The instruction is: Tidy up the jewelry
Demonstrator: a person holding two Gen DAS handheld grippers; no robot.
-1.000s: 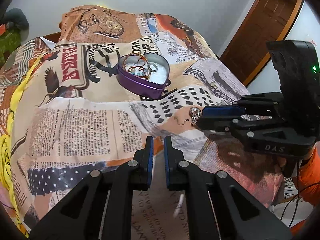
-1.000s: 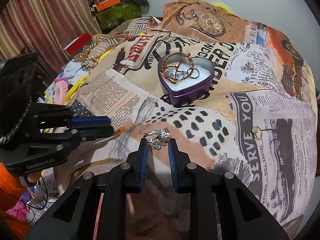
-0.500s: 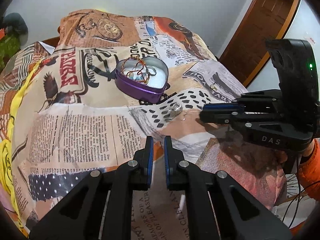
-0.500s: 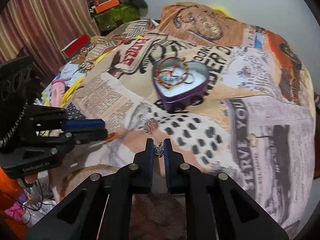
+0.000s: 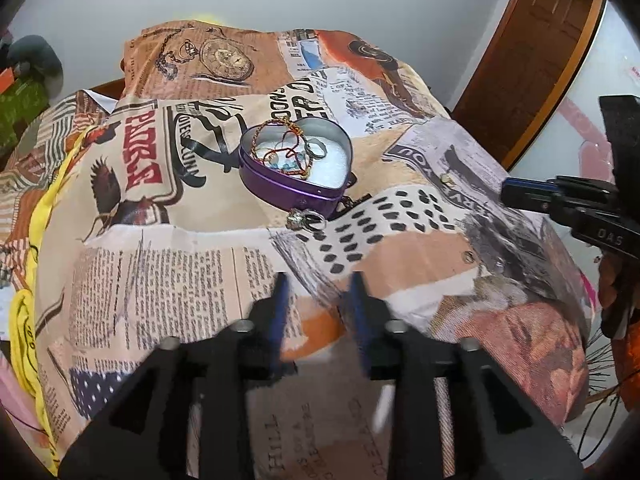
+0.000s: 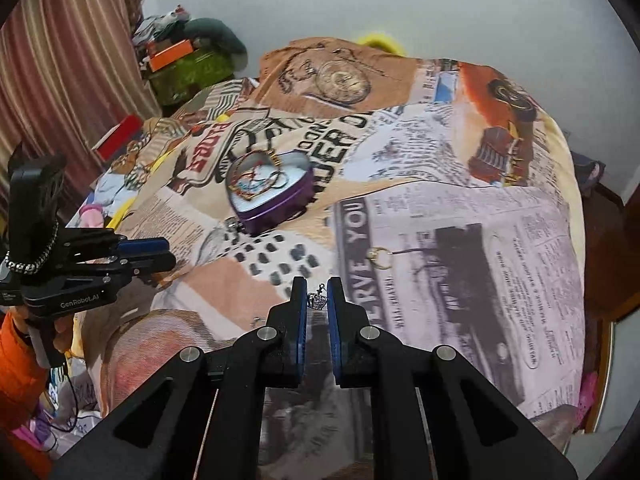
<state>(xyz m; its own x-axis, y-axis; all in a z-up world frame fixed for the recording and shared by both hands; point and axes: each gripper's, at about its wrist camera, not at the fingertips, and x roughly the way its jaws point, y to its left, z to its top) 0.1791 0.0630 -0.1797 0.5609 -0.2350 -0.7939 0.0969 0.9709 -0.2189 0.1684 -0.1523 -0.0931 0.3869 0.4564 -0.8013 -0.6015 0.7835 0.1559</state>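
A purple heart-shaped tin stands mid-cloth with bracelets and rings inside. A silver jewelry piece lies on the cloth against the tin's front. My right gripper is shut on a small silver crown charm, held above the cloth. A gold ring lies beyond it; it also shows in the left wrist view. My left gripper is open and empty, short of the tin. A small silver stud lies to its right.
The newspaper-print cloth covers a rounded table that drops off at all sides. A wooden door stands at the right. Curtains and a cluttered shelf are at the left.
My right gripper closed on the crown charm, lifted it and pulled back to the right. The other silver piece now lies by the tin. My left gripper opened.
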